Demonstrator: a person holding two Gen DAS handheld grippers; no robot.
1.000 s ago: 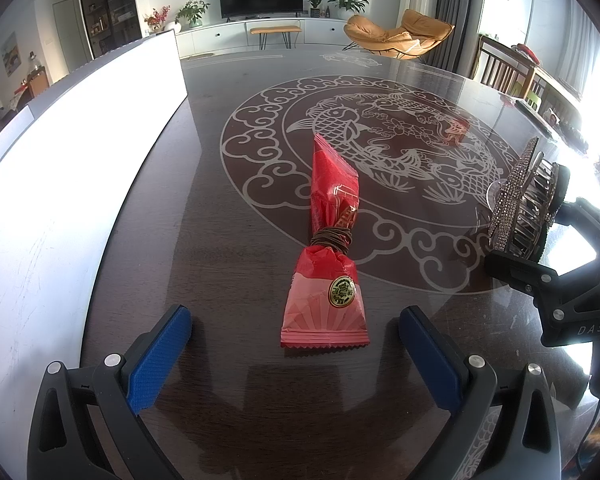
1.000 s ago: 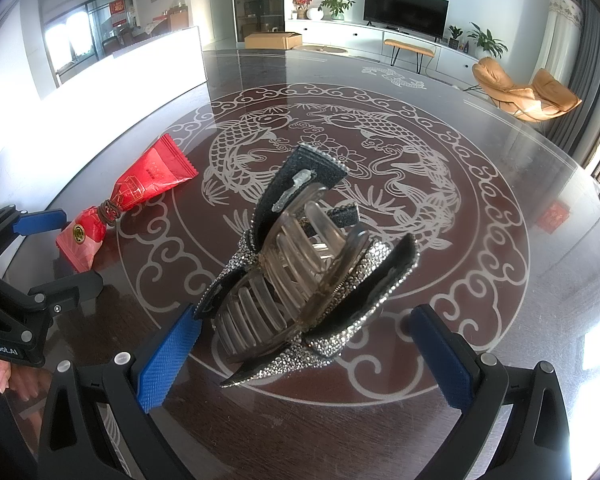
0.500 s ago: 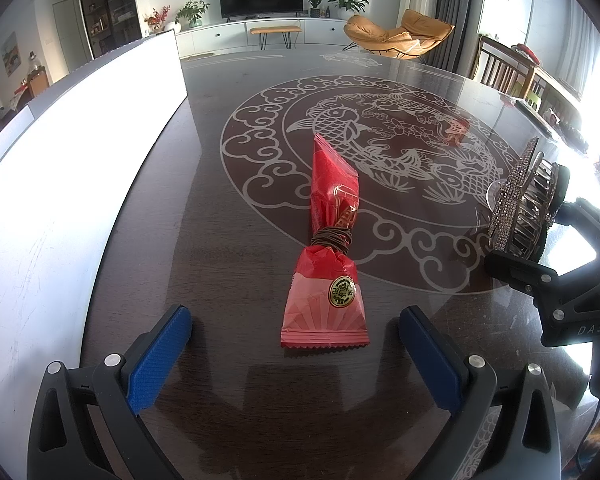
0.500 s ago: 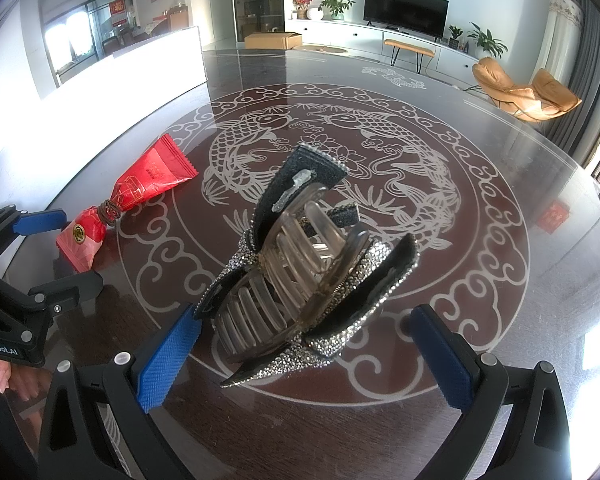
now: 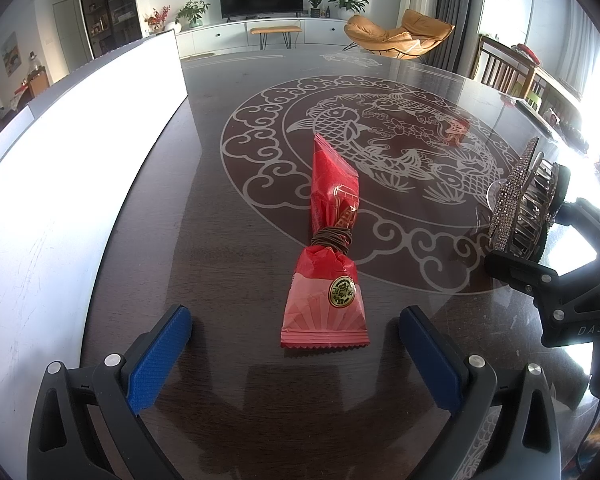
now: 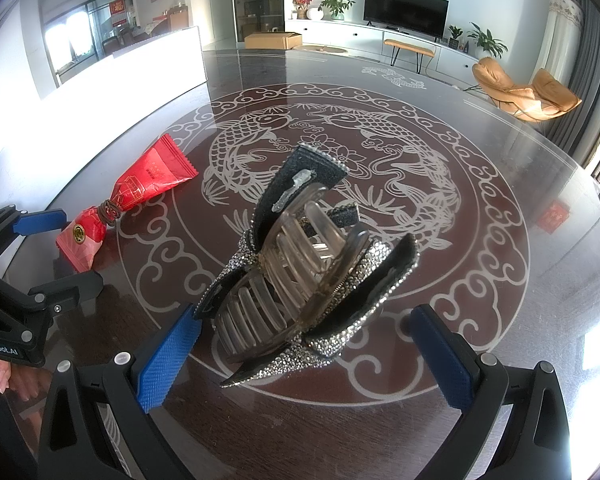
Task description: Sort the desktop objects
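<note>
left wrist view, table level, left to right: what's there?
White board → red packet → hair clip → right tool

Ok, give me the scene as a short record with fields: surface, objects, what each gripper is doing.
surface: dark table with a pale fish-and-cloud pattern
object 1: red snack packet, lying flat, a brown hair tie wound around its middle
object 2: rhinestone hair claw, resting on the table
left gripper: open, fingers either side of the packet's near end, not touching it
right gripper: open, fingers flanking the hair claw, no clear contact
left of table: white panel
</note>
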